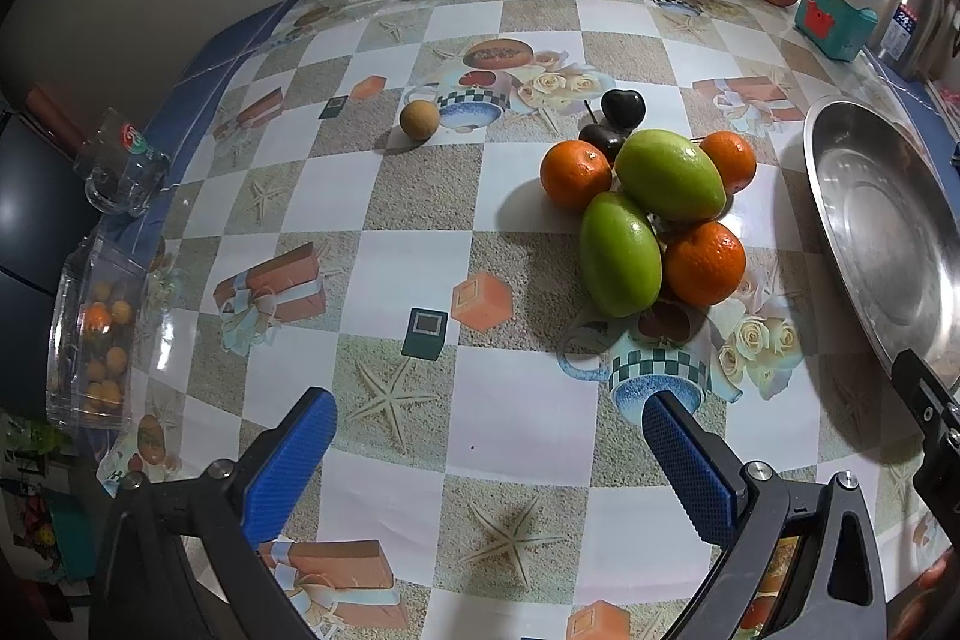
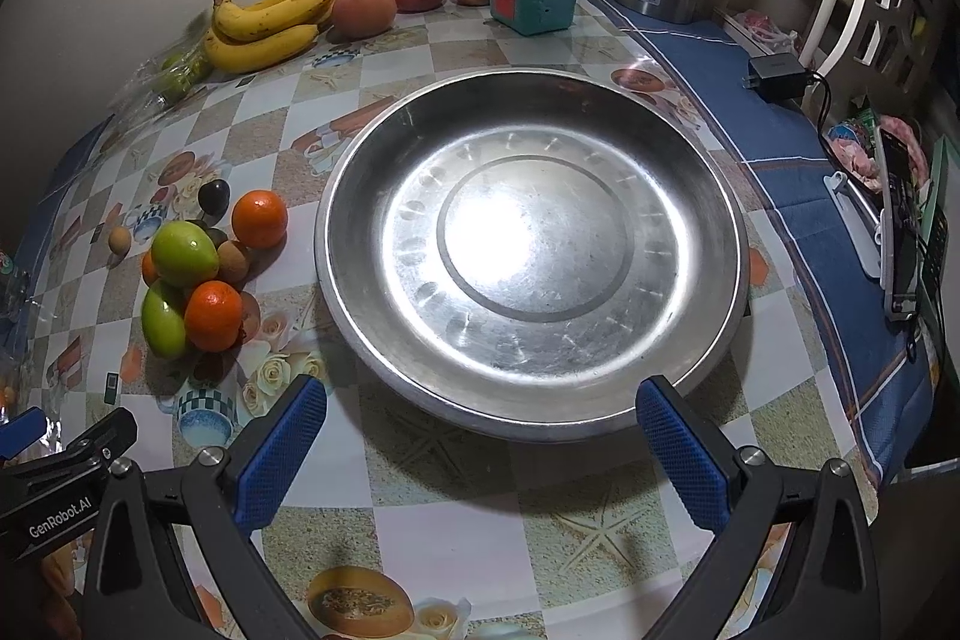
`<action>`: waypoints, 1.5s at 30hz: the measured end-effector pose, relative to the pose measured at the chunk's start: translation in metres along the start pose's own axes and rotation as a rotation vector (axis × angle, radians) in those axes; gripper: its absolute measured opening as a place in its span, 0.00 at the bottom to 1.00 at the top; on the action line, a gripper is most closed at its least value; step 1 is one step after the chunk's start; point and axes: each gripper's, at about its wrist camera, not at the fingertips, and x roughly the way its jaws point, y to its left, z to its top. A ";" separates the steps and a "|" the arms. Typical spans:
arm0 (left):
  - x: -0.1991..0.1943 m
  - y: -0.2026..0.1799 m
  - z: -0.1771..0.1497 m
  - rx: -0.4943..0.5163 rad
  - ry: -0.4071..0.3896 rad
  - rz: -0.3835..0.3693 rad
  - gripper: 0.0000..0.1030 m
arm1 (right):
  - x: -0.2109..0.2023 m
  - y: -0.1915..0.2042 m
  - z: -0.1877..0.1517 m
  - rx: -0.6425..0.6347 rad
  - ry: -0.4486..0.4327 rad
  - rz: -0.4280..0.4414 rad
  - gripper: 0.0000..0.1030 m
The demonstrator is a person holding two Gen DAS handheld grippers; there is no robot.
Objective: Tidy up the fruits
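Both the left gripper (image 1: 489,436) and right gripper (image 2: 480,427) hang spread and empty above the tabletop (image 1: 420,196), fruit pile (image 1: 648,214) just beside the steel pan (image 2: 531,244).

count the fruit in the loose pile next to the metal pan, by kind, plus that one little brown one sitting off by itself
Oranges: 3
Green fruits: 2
Dark plum-like fruits: 2
Small brown round fruits: 2, one off by itself, one tucked in the pile
Total: 9
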 end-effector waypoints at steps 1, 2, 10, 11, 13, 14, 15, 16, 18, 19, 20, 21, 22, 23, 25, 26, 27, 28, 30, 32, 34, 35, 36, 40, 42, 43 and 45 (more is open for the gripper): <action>0.000 0.000 0.000 0.000 0.001 0.000 1.00 | 0.000 0.000 0.001 0.001 0.001 0.000 1.00; 0.000 0.000 0.000 0.000 0.001 0.000 1.00 | 0.000 0.000 0.000 0.001 0.001 0.000 1.00; 0.000 0.000 0.000 0.001 0.002 0.000 1.00 | 0.001 -0.001 0.000 0.003 0.003 -0.002 1.00; 0.000 0.000 0.000 0.001 0.002 0.000 1.00 | 0.001 -0.001 0.000 0.003 0.003 -0.002 1.00; 0.000 0.000 0.000 0.001 0.002 0.000 1.00 | 0.001 -0.001 0.000 0.003 0.004 -0.003 1.00; 0.000 0.000 0.000 0.001 0.002 0.000 1.00 | 0.001 -0.002 0.000 0.005 0.005 -0.004 1.00; 0.000 0.000 0.000 0.001 0.002 0.000 1.00 | 0.002 -0.002 0.000 0.006 0.006 -0.004 1.00; 0.000 0.000 0.000 0.001 0.002 0.000 1.00 | 0.002 -0.002 0.000 0.008 0.007 -0.004 1.00; 0.000 0.000 0.001 0.002 0.002 0.000 1.00 | 0.002 -0.002 0.000 0.011 0.008 -0.005 1.00; 0.000 0.000 0.001 0.002 0.002 0.000 1.00 | 0.002 -0.002 0.000 0.012 0.009 -0.005 1.00; 0.000 0.000 0.001 0.002 0.002 0.000 1.00 | 0.002 -0.002 0.000 0.013 0.009 -0.006 1.00; 0.000 0.000 0.001 0.002 0.003 0.000 1.00 | 0.002 -0.002 0.000 0.013 0.010 -0.006 1.00; 0.000 0.000 0.001 0.002 0.003 0.000 1.00 | 0.002 -0.003 0.000 0.013 0.010 -0.006 1.00; 0.000 0.000 0.001 0.002 0.003 0.000 1.00 | 0.002 -0.003 0.000 0.013 0.010 -0.006 1.00; 0.000 0.000 0.001 0.001 0.003 0.000 1.00 | 0.003 -0.003 0.000 0.014 0.013 -0.009 1.00; 0.000 0.000 0.001 0.001 0.003 0.000 1.00 | 0.003 -0.003 0.000 0.015 0.014 -0.009 1.00; 0.000 0.000 0.001 0.001 0.003 0.000 1.00 | 0.003 -0.003 0.000 0.016 0.015 -0.009 1.00; 0.000 0.000 0.001 0.000 0.005 -0.002 1.00 | 0.003 -0.003 0.000 0.017 0.016 -0.009 1.00; 0.000 0.000 0.000 -0.001 0.007 -0.004 1.00 | 0.003 -0.003 0.000 0.017 0.016 -0.009 1.00; 0.002 0.001 -0.002 -0.001 0.006 -0.004 1.00 | 0.003 -0.003 0.000 0.016 0.017 -0.009 1.00; 0.002 0.001 -0.002 -0.002 0.006 -0.004 1.00 | 0.003 -0.003 0.000 0.016 0.016 -0.009 1.00; 0.003 0.001 -0.002 -0.002 0.007 -0.004 1.00 | 0.003 -0.003 0.000 0.016 0.017 -0.009 1.00; 0.003 0.001 -0.002 -0.003 0.009 -0.004 1.00 | 0.003 -0.003 0.000 0.016 0.017 -0.009 1.00; 0.003 0.001 -0.002 -0.004 0.010 -0.004 1.00 | 0.004 -0.004 0.000 0.016 0.020 -0.009 1.00; 0.003 0.001 -0.002 -0.005 0.010 -0.004 1.00 | 0.005 -0.004 0.000 0.016 0.021 -0.010 1.00; 0.003 0.001 -0.001 -0.005 0.010 -0.004 1.00 | 0.005 -0.004 0.000 0.016 0.021 -0.010 1.00; 0.003 0.001 -0.001 -0.006 0.011 -0.004 1.00 | 0.005 -0.004 -0.001 0.017 0.022 -0.010 1.00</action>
